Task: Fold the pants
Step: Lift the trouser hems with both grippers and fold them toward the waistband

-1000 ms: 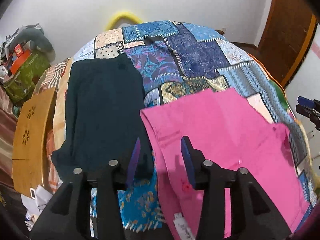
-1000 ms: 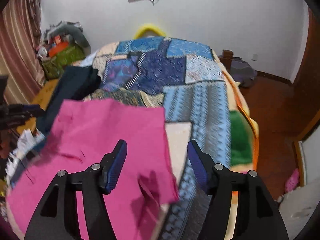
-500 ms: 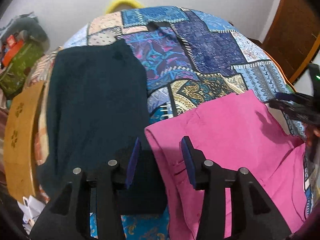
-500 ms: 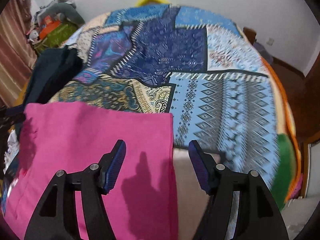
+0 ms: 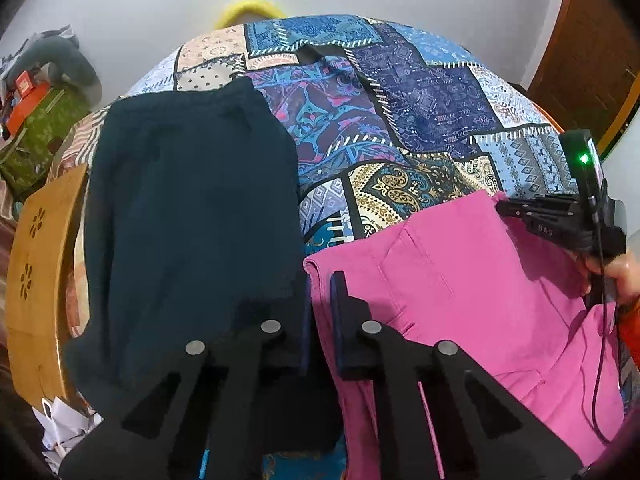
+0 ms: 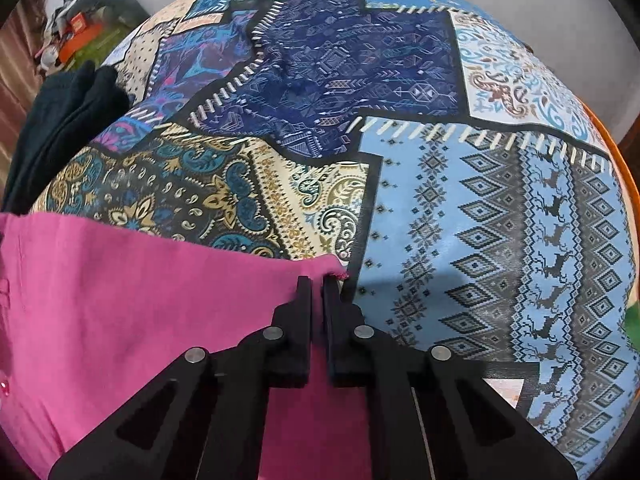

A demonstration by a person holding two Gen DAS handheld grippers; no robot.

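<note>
Pink pants (image 5: 460, 288) lie flat on the patchwork quilt (image 5: 400, 100) of a bed. My left gripper (image 5: 321, 282) is at their far left corner, jaws closing, with the pink edge pinched between the pads. In the right wrist view the same pants (image 6: 140, 288) fill the lower left. My right gripper (image 6: 317, 279) is closing on their far right corner, and pink cloth shows between its fingers. The left wrist view also shows the right gripper (image 5: 506, 207) at that corner, held by a hand (image 5: 624, 276).
A dark folded garment (image 5: 192, 208) lies on the quilt just left of the pink pants, touching their edge. A wooden board (image 5: 36, 272) stands beside the bed on the left, with a clutter pile (image 5: 36, 100) behind it. A wooden door (image 5: 592, 40) is at far right.
Both grippers came down onto the pants and went from open to closed on the two far corners. The right gripper travelled farther, down and forward to the right corner.
</note>
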